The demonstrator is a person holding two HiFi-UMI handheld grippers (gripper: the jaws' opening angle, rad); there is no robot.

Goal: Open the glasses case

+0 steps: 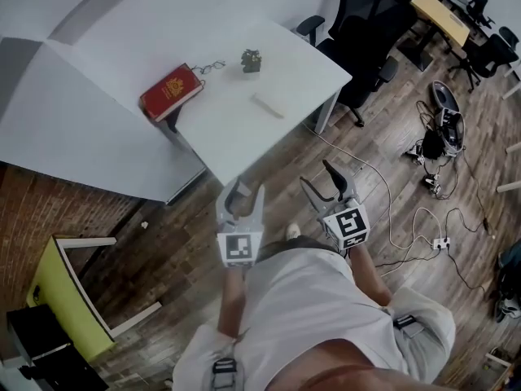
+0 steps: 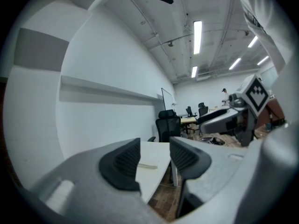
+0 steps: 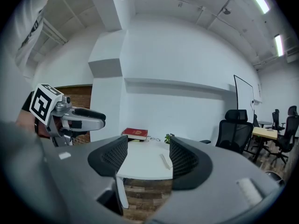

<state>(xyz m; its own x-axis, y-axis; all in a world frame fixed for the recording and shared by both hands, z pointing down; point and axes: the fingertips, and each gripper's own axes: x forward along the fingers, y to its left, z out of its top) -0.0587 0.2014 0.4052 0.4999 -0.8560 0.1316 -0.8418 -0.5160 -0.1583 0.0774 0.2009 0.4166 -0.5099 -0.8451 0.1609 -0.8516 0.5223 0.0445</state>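
**Both grippers empty and wide, held short of the table that bears the glasses case**

Head view: You stand on the wooden floor [image 1: 203, 235], off the near corner of the white table [image 1: 236, 137]. Your left gripper [image 1: 245, 195] hangs just off that corner, its fingers spread with nothing between them. Your right gripper [image 1: 326, 183] is beside it, a little further out from the table's edge, fingers also wide and empty. The glasses case [image 1: 269, 105], a slim pale bar, lies flat on the table near its right-hand edge, well apart from both grippers. A red book [image 1: 171, 92] sits at the table's left edge, a pair of glasses [image 1: 207, 68] is just beside it, and a small plant [image 1: 251, 59] stands toward the table's far side. Black office chairs [image 1: 370, 23] stand past the table's right side.

Left gripper view: The two dark pads stand apart, gripping nothing. Through the gap you see the table's corner [image 2: 159, 150] with the case [image 2: 147, 165] lying on it, out of reach. Your other gripper [image 2: 208, 122] shows to the right of the table.

Right gripper view: The pads are wide apart and empty. The table [image 3: 142, 164] fills the gap between them, with the case [image 3: 164, 161] on its right half and the book [image 3: 135, 134] and plant [image 3: 168, 138] at its far edge. Your left gripper [image 3: 96, 119] shows to the left of the table.
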